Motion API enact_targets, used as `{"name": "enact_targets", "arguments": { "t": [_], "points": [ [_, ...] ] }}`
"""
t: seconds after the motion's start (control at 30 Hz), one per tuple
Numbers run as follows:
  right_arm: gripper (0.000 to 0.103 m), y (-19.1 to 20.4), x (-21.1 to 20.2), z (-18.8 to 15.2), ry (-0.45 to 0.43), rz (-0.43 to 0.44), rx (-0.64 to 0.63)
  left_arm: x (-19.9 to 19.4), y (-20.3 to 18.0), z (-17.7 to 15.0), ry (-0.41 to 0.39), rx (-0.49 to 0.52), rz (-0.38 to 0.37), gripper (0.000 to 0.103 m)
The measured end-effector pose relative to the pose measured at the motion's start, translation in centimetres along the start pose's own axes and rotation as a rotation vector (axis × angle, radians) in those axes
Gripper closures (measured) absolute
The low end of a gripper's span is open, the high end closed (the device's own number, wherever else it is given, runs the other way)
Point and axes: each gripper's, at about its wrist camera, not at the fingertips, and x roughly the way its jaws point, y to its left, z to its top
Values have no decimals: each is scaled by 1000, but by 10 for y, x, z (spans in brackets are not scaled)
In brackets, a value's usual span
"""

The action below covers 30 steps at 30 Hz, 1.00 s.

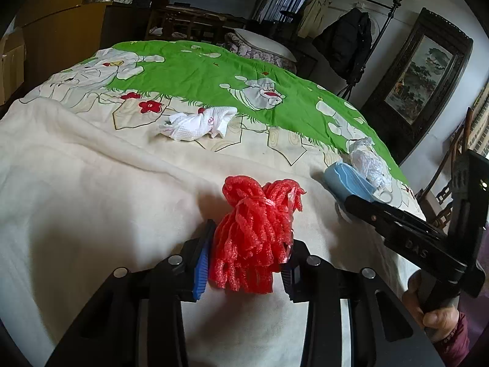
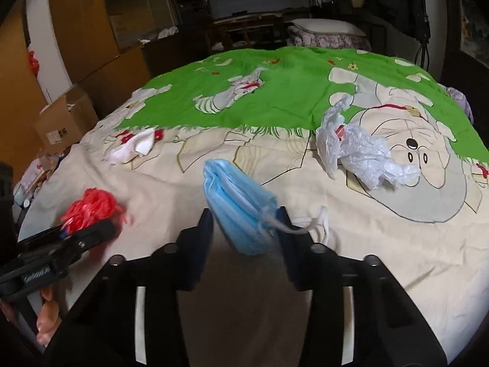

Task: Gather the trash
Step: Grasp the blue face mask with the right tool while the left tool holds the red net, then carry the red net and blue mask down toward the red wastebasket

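Red foam net (image 1: 256,232) clamped in left hand-held gripper (image 1: 244,263); right hand-held gripper (image 2: 244,229) straddles blue mask (image 2: 238,205), grip uncertain.

Green cartoon bedspread (image 1: 195,70), cardboard box (image 2: 65,119) beside the bed, framed painting (image 1: 418,88), dark coat (image 1: 348,42) on a rack
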Motion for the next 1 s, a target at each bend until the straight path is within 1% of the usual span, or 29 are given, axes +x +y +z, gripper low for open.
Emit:
{"name": "enact_targets", "arguments": {
  "t": [0.07, 0.13, 0.2, 0.27, 0.33, 0.37, 0.4, 0.43, 0.47, 0.5, 0.57, 0.67, 0.73, 0.8, 0.83, 0.9, 1.0],
  "points": [
    [60, -1, 0, 0, 2, 5, 6, 0, 0, 0, 0, 1, 0, 65],
    [54, -2, 2, 0, 10, 0, 19, 0, 0, 0, 0, 1, 0, 64],
    [44, -3, 6, 4, 12, -9, 28, 0, 0, 0, 1, 3, 0, 63],
    [44, -4, 15, 10, 23, -15, 45, 0, -1, 0, 2, 10, 2, 60],
    [43, -5, 28, 14, 69, -21, 64, 0, -2, 0, 2, 13, 3, 60],
    [47, -5, 28, 14, 63, -29, 65, 0, -2, 0, 1, 12, 2, 59],
    [64, -4, 24, 12, 42, -29, 63, 0, -1, 0, 0, 10, 0, 59],
    [74, -4, 21, 10, 30, -20, 62, 0, -1, 0, -3, 8, -2, 60],
    [78, -4, 16, 7, 13, -14, 68, 0, 0, -1, -7, 6, -4, 60],
    [79, -4, 4, 3, -38, -16, 80, -1, 1, -1, -13, 5, -5, 61],
    [79, -6, -13, -5, -94, 3, 103, -1, 0, -1, -16, 4, -8, 63],
    [78, -7, -22, -17, -81, 10, 127, -3, -1, -1, -29, 12, -4, 63],
    [76, -6, -27, -22, -85, 13, 129, -3, -2, -2, -30, 18, -1, 63],
    [75, -6, -27, -22, -91, 6, 129, -1, -1, -2, -25, 14, 3, 60],
    [75, -7, -24, -22, -77, 8, 130, -1, 0, -2, -23, 10, 0, 59],
    [75, -8, -19, -21, -56, 14, 133, -1, 2, -1, -21, 1, -9, 59],
    [76, -9, -17, -22, -49, 20, 137, -2, 1, -2, -28, 10, -11, 62]
  ]
}}
